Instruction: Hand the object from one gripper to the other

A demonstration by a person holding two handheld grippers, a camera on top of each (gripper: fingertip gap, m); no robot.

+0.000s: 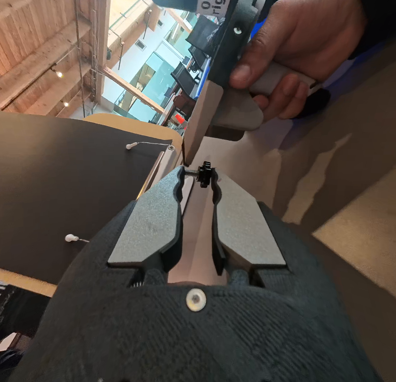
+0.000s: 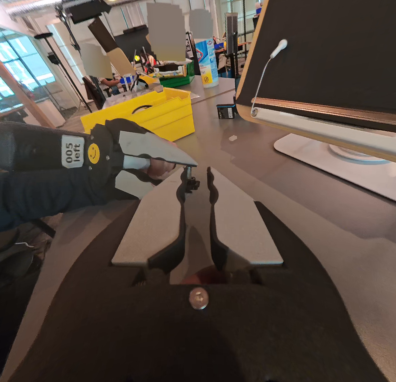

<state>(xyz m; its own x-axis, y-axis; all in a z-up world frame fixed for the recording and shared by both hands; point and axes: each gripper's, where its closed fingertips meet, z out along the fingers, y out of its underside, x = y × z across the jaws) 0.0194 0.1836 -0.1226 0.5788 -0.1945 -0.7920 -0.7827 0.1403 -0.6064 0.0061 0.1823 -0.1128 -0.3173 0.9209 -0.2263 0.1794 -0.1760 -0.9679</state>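
A small metal screw with a black knob (image 1: 204, 175) is pinched lengthwise between the fingertips of my left gripper (image 1: 198, 172), which is shut on it above the grey table. In the right wrist view the screw (image 2: 191, 182) sits between the fingertips of my right gripper (image 2: 195, 171), close to its left finger (image 2: 162, 211). The right gripper is open and its jaws stand on either side of the screw without closing on it. The left gripper (image 2: 189, 168) reaches in from the left there. In the left wrist view a right gripper finger (image 1: 199, 125) points down at the screw.
A black board on a white stand (image 2: 321, 148) stands at the right, with white-tipped wire clips (image 2: 278, 47). A yellow bin (image 2: 150, 116), a small black box (image 2: 225, 112), a wipes canister (image 2: 206, 63) and a green bin (image 2: 177, 79) stand farther back on the table (image 2: 278, 211). The grippers are tip to tip, or close to it.
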